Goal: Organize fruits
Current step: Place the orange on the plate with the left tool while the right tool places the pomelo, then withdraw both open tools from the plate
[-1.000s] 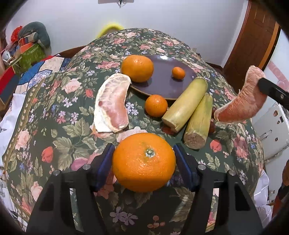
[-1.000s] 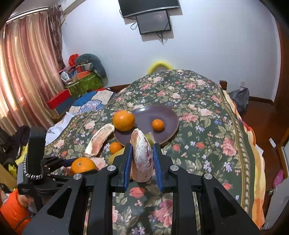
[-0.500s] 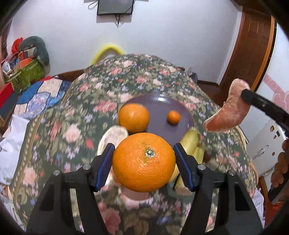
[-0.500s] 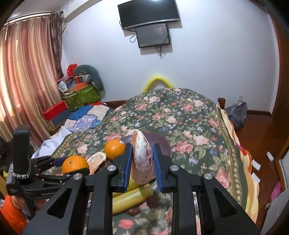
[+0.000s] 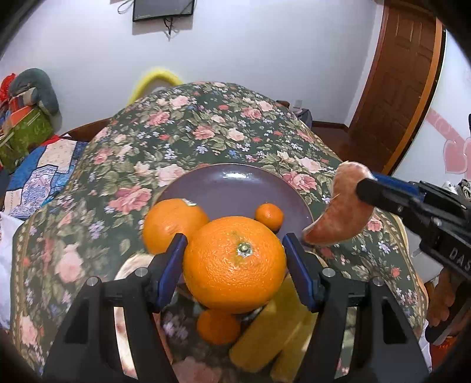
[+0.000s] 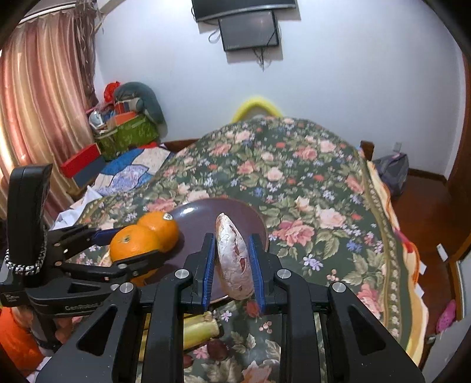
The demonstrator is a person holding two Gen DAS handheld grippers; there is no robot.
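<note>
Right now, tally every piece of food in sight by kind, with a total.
Oranges, big: 2 (in left tongs; on the plate)
Oranges, small: 2 (on the plate; on the cloth)
Pomelo wedges: 2 (in right tongs; on the cloth)
Corn cobs: 2
Total: 8

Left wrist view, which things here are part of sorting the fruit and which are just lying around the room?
Job:
large orange in left tongs
pomelo segment in right tongs
purple plate
second orange
small tangerine

Lying about:
wall screen
green box
wooden door
</note>
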